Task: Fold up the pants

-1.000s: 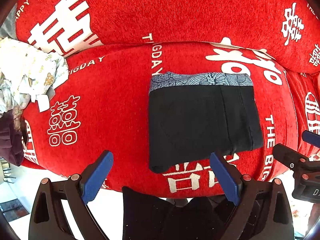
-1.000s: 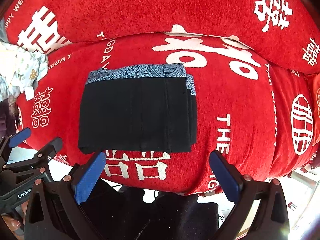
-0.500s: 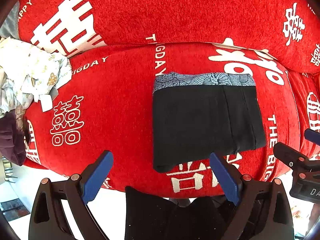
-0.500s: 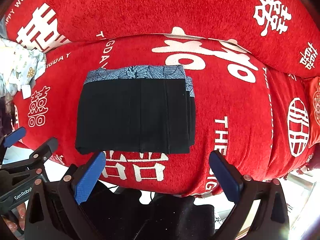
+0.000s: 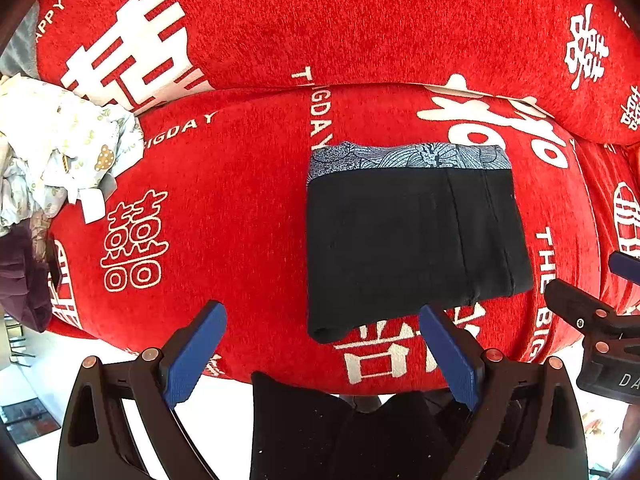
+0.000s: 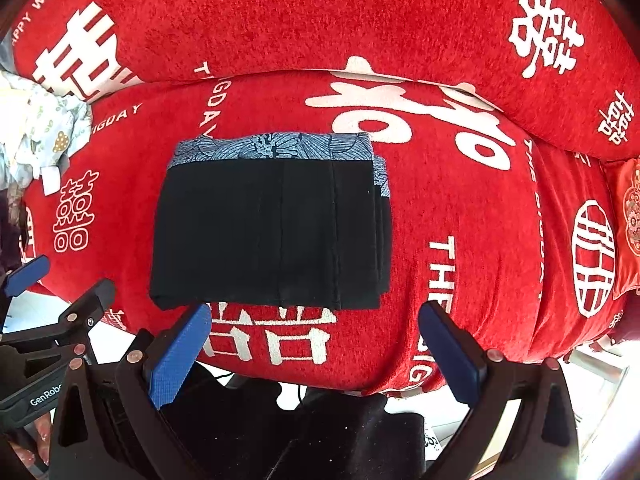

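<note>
pants [image 5: 412,240] lay folded square on the sofa [image 5: 240,200]; left gripper [image 5: 322,354] and right gripper [image 6: 314,350] both gaped wide, empty. best to lift clear without snagging the near edge.

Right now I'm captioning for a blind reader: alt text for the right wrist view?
Black pants, folded into a rectangle with a patterned grey band along the far edge, lie on a red cushion. The open right gripper hovers just short of them.

Open red cushion [image 5: 240,200] is left between the folded pants [image 5: 408,240] and the pile of clothes [image 5: 52,160] at its left edge. The cushion's right side [image 6: 500,240] is unobstructed. Passage rearward is blocked by the backrest [image 6: 320,20].
</note>
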